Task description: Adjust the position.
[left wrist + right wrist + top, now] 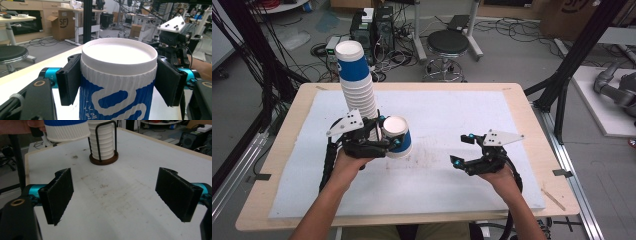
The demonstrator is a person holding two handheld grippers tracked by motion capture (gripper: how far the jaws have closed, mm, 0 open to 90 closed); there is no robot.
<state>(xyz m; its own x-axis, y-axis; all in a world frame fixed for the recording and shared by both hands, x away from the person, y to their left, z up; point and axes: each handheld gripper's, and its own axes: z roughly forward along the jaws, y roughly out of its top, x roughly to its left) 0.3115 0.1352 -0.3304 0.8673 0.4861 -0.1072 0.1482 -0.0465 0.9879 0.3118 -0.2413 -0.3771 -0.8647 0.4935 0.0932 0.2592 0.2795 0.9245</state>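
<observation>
**Cup clamped in left tongs, right tongs wide apart**

Held upside down between the two black pads of the left tongs (pixel 384 137): one paper cup (pixel 397 137), ribbed white wall with a blue wavy band, flat white base up. Seen in the left gripper view as pressed on both flanks, pads (pixel 68 80) at 9 and 3 o'clock of the cup, touching the corrugated rim zone just under the base. Positioned just beside the foot of a tall stack of cups (pixel 357 80), at about 4 o'clock from it, left of the middle of the table (pixel 512 105).

Right tongs (pixel 464 149) spread wide, nothing between them, hovering over the stained white mat (pixel 452 115), well apart from the cup at 3 o'clock. Flat, rough, rectangular pads, teal fittings behind. Ahead in the right gripper view: stack seated in a round brown base with a black wire hoop (pixel 106 138).
</observation>
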